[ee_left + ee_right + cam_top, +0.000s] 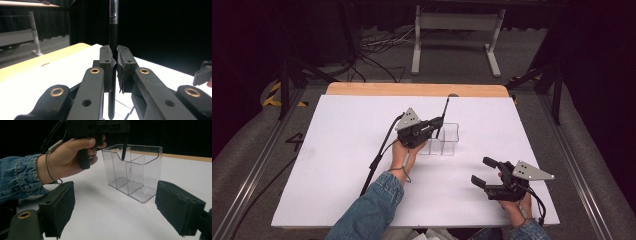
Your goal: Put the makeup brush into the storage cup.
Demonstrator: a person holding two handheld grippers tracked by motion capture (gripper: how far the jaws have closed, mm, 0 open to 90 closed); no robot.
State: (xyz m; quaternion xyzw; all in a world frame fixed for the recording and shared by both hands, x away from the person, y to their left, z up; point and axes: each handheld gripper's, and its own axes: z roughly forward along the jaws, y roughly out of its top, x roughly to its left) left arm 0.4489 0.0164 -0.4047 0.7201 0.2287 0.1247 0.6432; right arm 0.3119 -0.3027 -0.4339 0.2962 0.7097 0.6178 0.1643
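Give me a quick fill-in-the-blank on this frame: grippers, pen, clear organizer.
1. The left gripper is shut on a black ____.
2. The pen hangs tip-down over the clear organizer, whose compartments are all ____.
3. The right gripper rests low over the white table with its jaws ____.
4. The sleeve on the left forearm is blue ____.

Missing words: pen; empty; open; denim

A lab: black curtains (602,60), floor cables (377,45), metal rails (252,165) around a white table (337,150).
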